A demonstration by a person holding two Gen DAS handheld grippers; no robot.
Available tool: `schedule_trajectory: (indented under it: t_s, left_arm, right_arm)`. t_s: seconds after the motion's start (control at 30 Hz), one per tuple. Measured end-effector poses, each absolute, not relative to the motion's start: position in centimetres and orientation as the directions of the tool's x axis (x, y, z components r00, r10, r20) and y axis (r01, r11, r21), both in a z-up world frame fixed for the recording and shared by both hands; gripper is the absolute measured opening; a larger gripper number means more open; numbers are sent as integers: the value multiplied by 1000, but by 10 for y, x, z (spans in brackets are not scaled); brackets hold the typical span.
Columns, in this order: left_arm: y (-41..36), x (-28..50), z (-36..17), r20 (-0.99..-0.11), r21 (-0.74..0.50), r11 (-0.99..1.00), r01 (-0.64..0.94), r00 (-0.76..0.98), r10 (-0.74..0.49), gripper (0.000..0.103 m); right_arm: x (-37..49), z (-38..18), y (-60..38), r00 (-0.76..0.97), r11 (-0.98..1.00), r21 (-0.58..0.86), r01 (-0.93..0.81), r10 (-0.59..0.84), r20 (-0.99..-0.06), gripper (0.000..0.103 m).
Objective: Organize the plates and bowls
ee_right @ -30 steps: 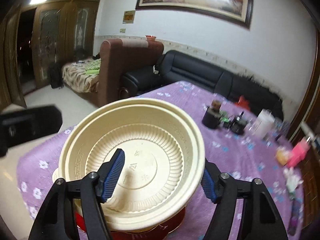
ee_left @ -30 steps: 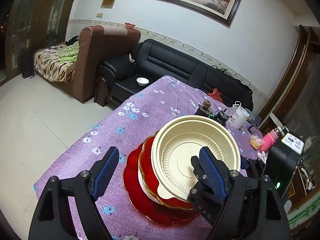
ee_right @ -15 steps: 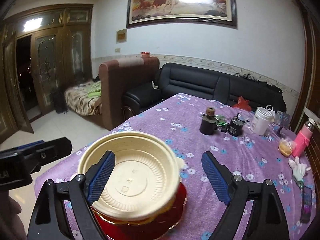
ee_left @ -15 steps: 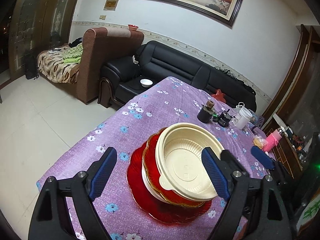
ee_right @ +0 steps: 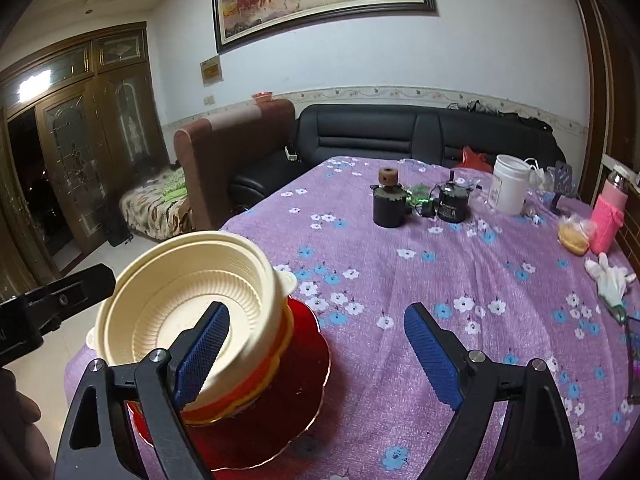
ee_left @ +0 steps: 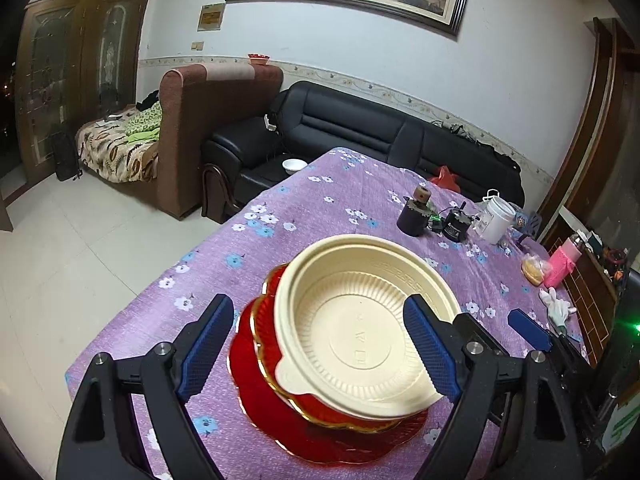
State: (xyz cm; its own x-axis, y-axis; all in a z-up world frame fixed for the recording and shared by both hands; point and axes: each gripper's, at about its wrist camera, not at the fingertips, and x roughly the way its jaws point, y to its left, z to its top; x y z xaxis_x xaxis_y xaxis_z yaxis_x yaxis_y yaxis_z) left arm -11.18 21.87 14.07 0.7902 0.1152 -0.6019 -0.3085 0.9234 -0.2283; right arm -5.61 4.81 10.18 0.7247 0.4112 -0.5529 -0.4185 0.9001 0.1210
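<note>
On the counter [ee_left: 328, 200], covered in a purple flowered cloth, the stack sits near the near-left corner: a cream bowl [ee_left: 360, 332] tops a gold-rimmed red dish [ee_left: 276, 356], which rests on a wide red plate [ee_left: 272, 416]. The plate's left rim lies close to the counter's left edge, with only a narrow strip of cloth between. The left claw [ee_left: 318, 356] hangs wide over the stack, one blue pad left of the plates and the other above the bowl's right rim, holding nothing. From the right wrist view the bowl [ee_right: 188, 300] leans toward the left, and the plate [ee_right: 304, 364] shows beneath it. The right claw [ee_right: 316, 354] is also spread wide and holds nothing, its left pad in front of the bowl and its right pad over bare cloth. Right of the stack a broad stretch of cloth lies free toward the middle. Along the far edge stand a dark pot [ee_right: 388, 204], a black gadget [ee_right: 452, 200] and a white tub [ee_right: 510, 184]; a pink bottle [ee_right: 610, 216], a bun [ee_right: 574, 236] and a white glove [ee_right: 610, 276] crowd the right edge.
</note>
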Motion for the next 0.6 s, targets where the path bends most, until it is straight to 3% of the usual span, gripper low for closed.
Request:
schedule_trajectory:
  t_s: [0.2,0.43,0.6]
  left_arm:
    - [212,-120,146,-559,-193,927,-323,812,167,86]
    - [196,-141,153,-498,-70,918,-390,811,306,101]
    - [181,-147,151,-494,-8,925,-381,805,328,102]
  right_arm:
    - [-63,108,39,736,902,137,-410,415,-534,92]
    - [-83,111,37,743,901,150,-407,422,-519,92]
    - [-99,112,36,746,904,138,-405,414,-521,92]
